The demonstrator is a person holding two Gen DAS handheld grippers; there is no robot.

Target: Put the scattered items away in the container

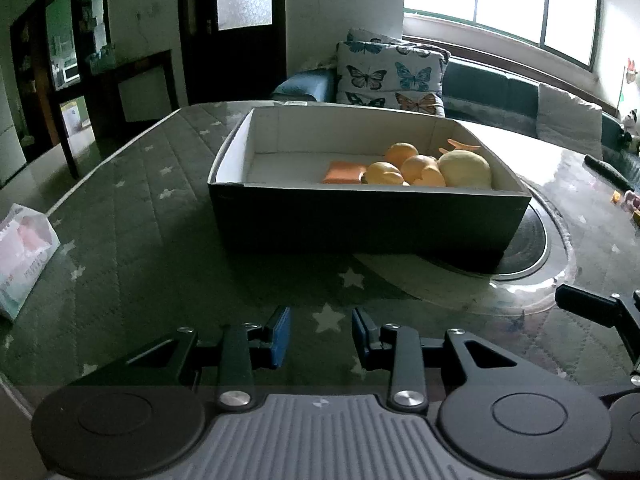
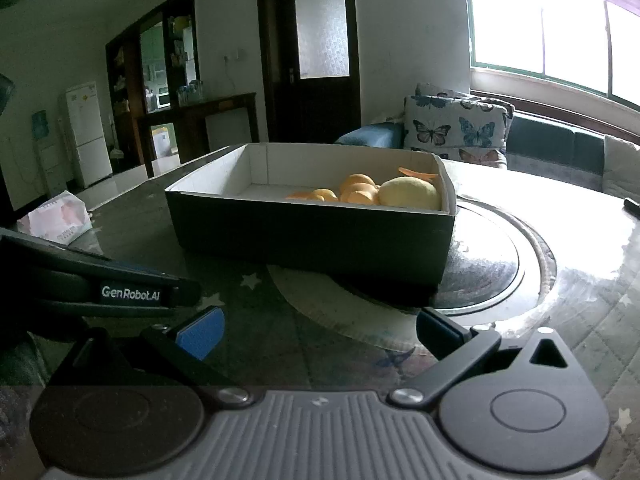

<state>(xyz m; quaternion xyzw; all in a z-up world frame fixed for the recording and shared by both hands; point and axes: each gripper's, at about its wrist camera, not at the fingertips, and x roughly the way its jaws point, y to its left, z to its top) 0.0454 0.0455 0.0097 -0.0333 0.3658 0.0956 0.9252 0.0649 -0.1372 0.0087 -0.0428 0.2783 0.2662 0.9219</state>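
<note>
A dark cardboard box point(image 1: 360, 220) with a white inside stands on the glass-topped table. In its right half lie several orange fruits point(image 1: 400, 166), a pale yellow round fruit point(image 1: 466, 168) and a flat orange packet point(image 1: 344, 172). My left gripper point(image 1: 321, 334) hovers low over the table in front of the box, open, with nothing between its blue pads. The right wrist view shows the same box point(image 2: 312, 236) and fruits point(image 2: 360, 190). My right gripper point(image 2: 320, 332) stands open and empty before it, with the left gripper's body point(image 2: 100, 284) just to its left.
A tissue pack point(image 1: 24, 256) lies at the table's left edge point(image 2: 56, 218). A round turntable point(image 2: 500, 264) sits under the box's right end. A dark remote point(image 1: 608, 172) and small items lie far right. A sofa with butterfly cushions point(image 1: 392, 76) stands behind.
</note>
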